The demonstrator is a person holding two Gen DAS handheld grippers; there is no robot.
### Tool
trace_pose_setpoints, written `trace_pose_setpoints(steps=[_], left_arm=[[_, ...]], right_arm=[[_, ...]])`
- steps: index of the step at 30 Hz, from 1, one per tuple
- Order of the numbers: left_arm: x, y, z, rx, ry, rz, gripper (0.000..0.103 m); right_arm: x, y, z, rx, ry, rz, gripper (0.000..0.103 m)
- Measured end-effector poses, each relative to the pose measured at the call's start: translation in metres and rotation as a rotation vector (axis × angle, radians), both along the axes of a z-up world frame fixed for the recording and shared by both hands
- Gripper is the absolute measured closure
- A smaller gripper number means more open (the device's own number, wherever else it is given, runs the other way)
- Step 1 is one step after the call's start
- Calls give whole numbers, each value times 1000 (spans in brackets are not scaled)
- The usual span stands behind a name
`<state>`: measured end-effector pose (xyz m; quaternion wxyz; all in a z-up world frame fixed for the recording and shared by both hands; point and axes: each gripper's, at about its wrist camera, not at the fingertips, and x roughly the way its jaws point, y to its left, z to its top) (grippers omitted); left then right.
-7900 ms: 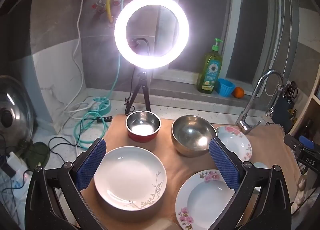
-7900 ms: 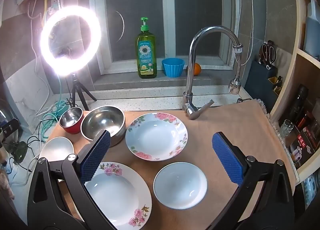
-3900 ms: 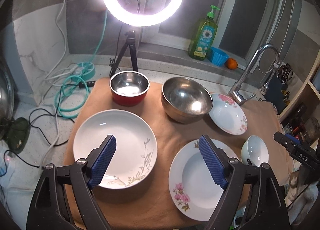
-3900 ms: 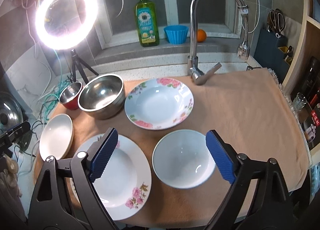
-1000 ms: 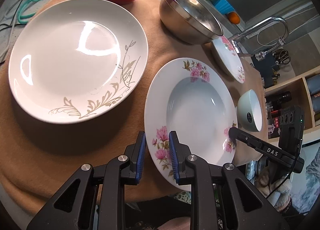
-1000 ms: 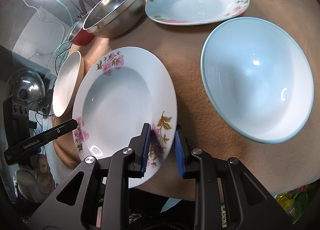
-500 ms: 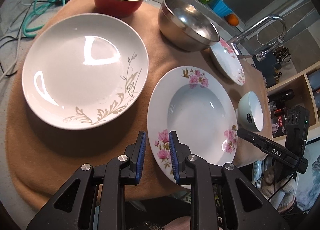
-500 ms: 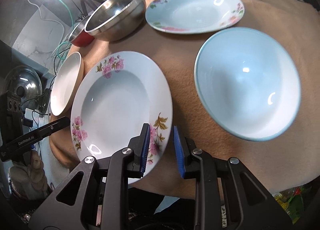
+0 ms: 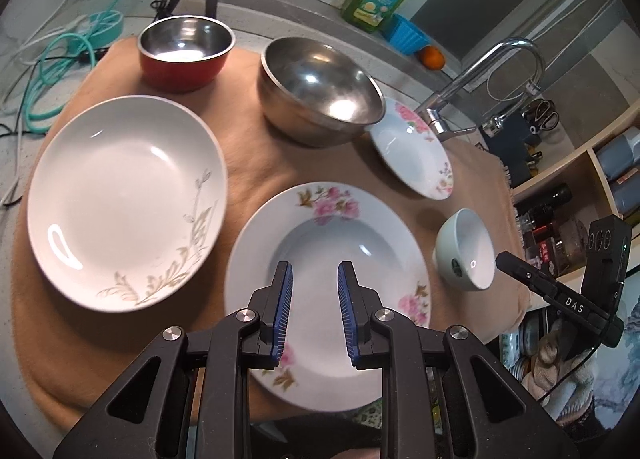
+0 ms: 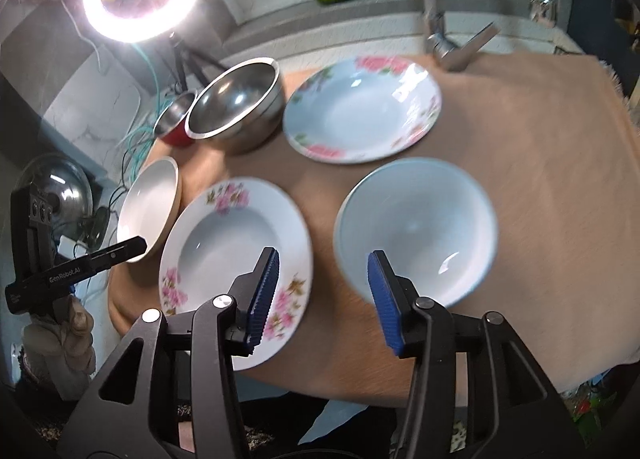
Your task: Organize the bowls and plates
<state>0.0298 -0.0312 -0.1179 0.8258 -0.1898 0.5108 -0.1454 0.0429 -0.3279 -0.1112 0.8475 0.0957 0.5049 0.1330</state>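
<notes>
Tan cloth carried the dishes spread singly, probably so each rim could be pinched. The floral plate lay just beneath the left claw, which was narrowly parted and empty. The right claw was opening, with nothing between its pads. Both claw bodies hid the plate's near rim.

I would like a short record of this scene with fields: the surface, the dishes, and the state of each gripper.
surface: tan cloth
plates: near floral plate; far floral plate; white plate with gold leaves
bowls: steel bowl; red bowl; pale blue bowl
stacking: no dish sits inside another
left gripper: jaws narrowly apart above the near floral plate, gripping nothing
right gripper: jaws opening, nothing between them
</notes>
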Motion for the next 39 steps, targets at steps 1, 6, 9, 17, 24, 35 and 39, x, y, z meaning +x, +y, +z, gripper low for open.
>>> trace_pose_setpoints(steps=[1, 6, 9, 17, 24, 35, 39], left_arm=[[2, -3, 1, -3, -3, 0, 82], [10, -19, 5, -13, -26, 0, 82], [18, -29, 7, -23, -33, 6, 82], [46, -55, 4, -48, -35, 11, 82], [74, -76, -12, -93, 13, 35, 82], [103, -93, -24, -102, 37, 87, 82], [108, -94, -29, -97, 50, 111, 82]], right_arm=[[3, -5, 2, 0, -3, -6, 55], [18, -32, 8, -1, -16, -27, 55], [28, -46, 11, -1, -20, -31, 55], [74, -87, 1, 57, 14, -46, 55], [118, -103, -15, 68, 51, -27, 55], [180, -102, -42, 89, 109, 36, 55], [193, -99, -47, 107, 125, 42, 59]])
